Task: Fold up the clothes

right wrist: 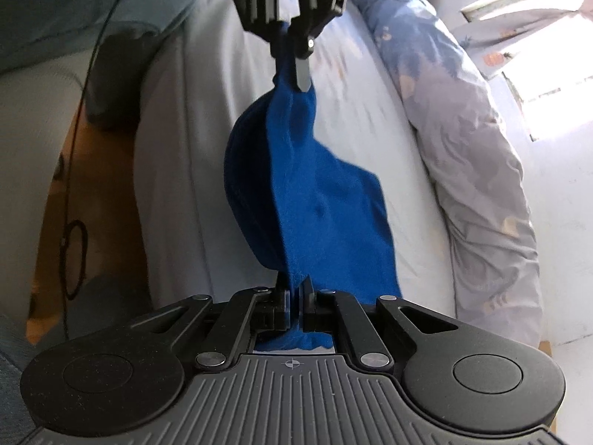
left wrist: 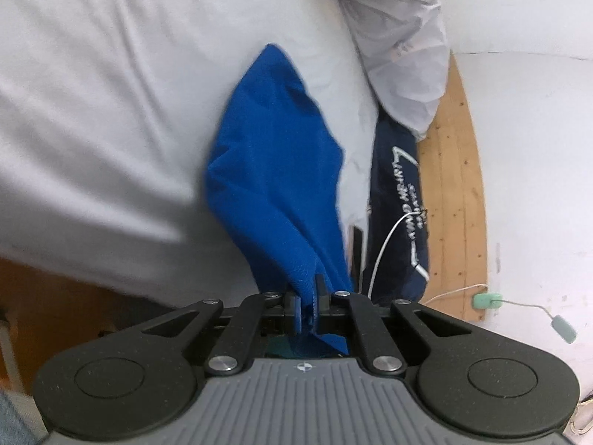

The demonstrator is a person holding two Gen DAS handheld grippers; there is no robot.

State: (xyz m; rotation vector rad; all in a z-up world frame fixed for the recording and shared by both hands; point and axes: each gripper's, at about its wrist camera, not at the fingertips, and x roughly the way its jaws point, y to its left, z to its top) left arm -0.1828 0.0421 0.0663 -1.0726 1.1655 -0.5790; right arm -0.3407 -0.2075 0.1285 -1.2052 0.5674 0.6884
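Left gripper (left wrist: 309, 302): fingers pinched on one edge of the blue cloth (left wrist: 276, 155). Cloth hangs clear above the pale bed sheet (left wrist: 111, 92), stretched between both tools. Right gripper (right wrist: 295, 302): fingers pressed onto the opposite edge (fabric bunched behind them). Patterned duvet (right wrist: 474, 170) lies beside it; a navy printed garment (left wrist: 398, 200) at the bed's edge.

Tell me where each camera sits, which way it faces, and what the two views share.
Left wrist: on the left hand-held gripper, looking down at the blue cloth it pinches, over the bed sheet.
Right wrist: on the right hand-held gripper, facing along the cloth to the left hand-held gripper, with the quilt on the right.
Shared: cloth and sheet. No body part shows.
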